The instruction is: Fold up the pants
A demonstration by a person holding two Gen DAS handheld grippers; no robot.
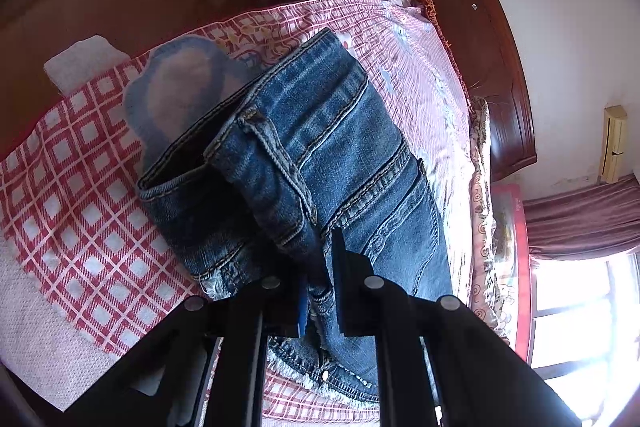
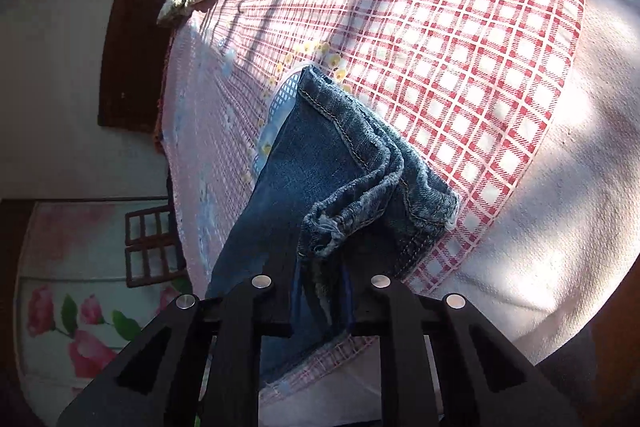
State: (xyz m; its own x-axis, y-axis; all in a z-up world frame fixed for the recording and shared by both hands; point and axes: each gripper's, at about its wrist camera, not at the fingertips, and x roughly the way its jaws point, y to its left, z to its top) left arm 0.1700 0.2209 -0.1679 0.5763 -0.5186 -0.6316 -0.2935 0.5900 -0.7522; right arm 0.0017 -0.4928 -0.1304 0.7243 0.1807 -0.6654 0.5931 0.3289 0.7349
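Pants (image 1: 320, 155) between both clamped grippers

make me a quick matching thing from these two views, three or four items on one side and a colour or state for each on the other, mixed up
Column 1
1. jeans
2. bedspread
3. left tool
4. headboard

Column 2
a. dark reddish wood
b. red and white checks
c. blue denim, frayed at the hem
d. shut on a denim edge

Pairs: 1-c, 2-b, 3-d, 4-a
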